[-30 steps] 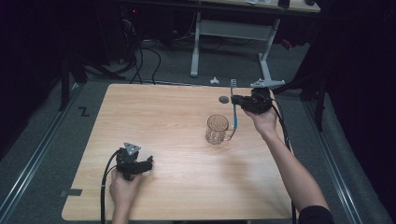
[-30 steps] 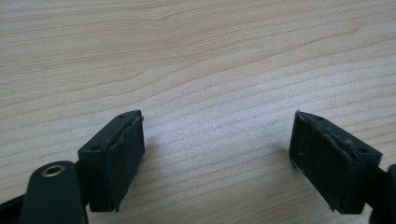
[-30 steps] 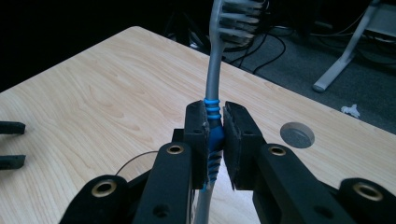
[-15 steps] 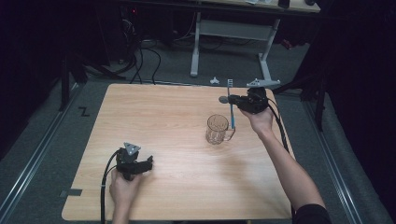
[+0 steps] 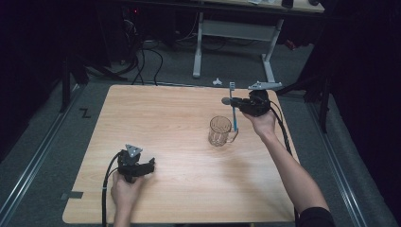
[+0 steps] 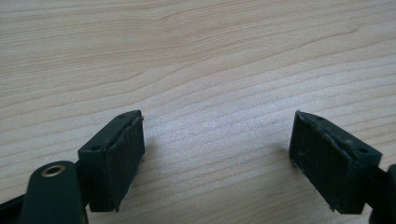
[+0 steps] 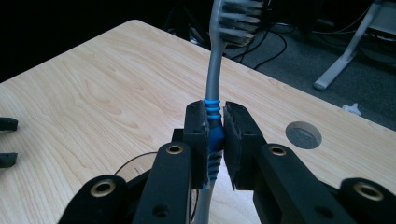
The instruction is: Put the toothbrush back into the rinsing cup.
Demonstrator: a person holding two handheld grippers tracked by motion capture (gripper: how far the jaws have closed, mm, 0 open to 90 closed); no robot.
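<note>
The light, stiff toothbrush (image 7: 213, 100), likely slippery on bare plastic, stands upright beside the glass mug (image 5: 220, 131) near the table's (image 5: 165, 118) far right corner, the right gripper (image 7: 215, 140) rightly pinching its ribbed blue grip, while the left gripper (image 6: 217, 158) rests spread near the front left corner.

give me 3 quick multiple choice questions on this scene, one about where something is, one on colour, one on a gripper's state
1. Where is the toothbrush?
A. flat on the table
B. in the right gripper, above and beside the mug
C. in the left gripper

2. What colour is the toothbrush grip?
A. blue
B. red
C. green

3. How is the left gripper?
A. shut on the mug
B. shut on nothing
C. open

Answers:
1 B, the jaws clamp its handle.
2 A, blue ribs show between the pads.
3 C, bare table shows between its jaws.
</note>
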